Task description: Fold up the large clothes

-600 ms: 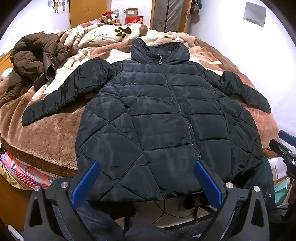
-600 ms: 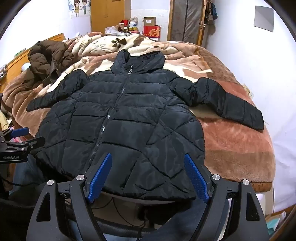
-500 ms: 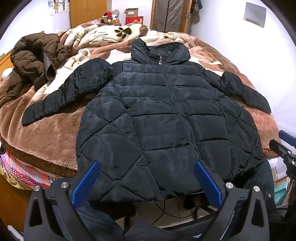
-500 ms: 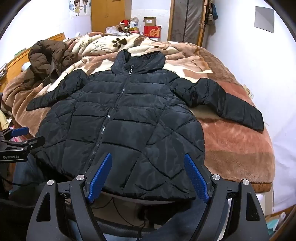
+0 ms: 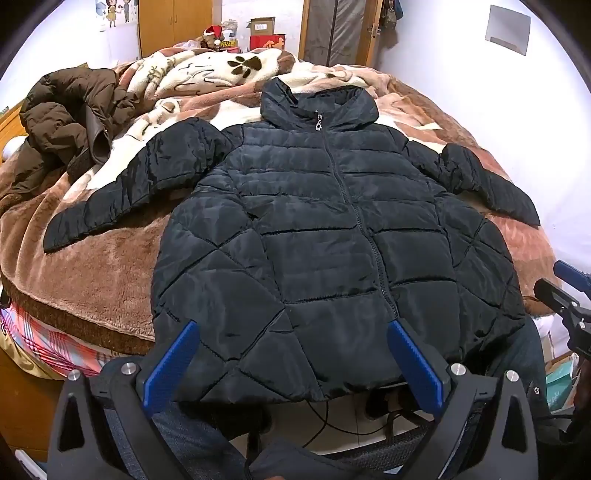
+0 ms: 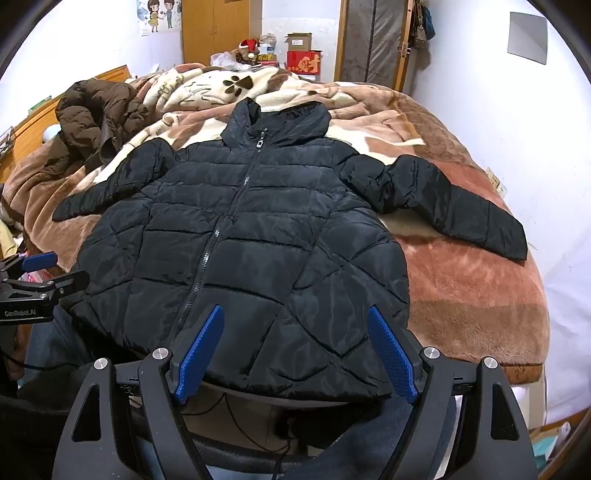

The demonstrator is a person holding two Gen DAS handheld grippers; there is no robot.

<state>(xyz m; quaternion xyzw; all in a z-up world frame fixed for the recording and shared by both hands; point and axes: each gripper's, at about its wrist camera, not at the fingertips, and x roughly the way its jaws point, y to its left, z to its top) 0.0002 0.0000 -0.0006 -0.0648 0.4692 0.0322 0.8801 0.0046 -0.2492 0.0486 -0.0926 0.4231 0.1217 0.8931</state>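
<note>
A black quilted puffer jacket (image 5: 325, 236) (image 6: 251, 251) lies face up on the bed, zipped, collar at the far end, both sleeves spread outward. Its hem hangs over the near bed edge. My left gripper (image 5: 291, 332) hovers open in front of the hem, blue pads wide apart and off the cloth. My right gripper (image 6: 295, 317) is likewise open before the hem's right half, holding nothing. Each gripper shows at the edge of the other's view: the right gripper (image 5: 569, 291) and the left gripper (image 6: 40, 273).
A brown fleece blanket (image 6: 472, 295) covers the bed. A crumpled brown coat (image 5: 70, 114) lies at the far left. A paw-print blanket (image 5: 221, 74) is bunched behind the collar. Boxes and a wardrobe (image 6: 221, 33) stand at the back wall. Cables lie on the floor below the hem.
</note>
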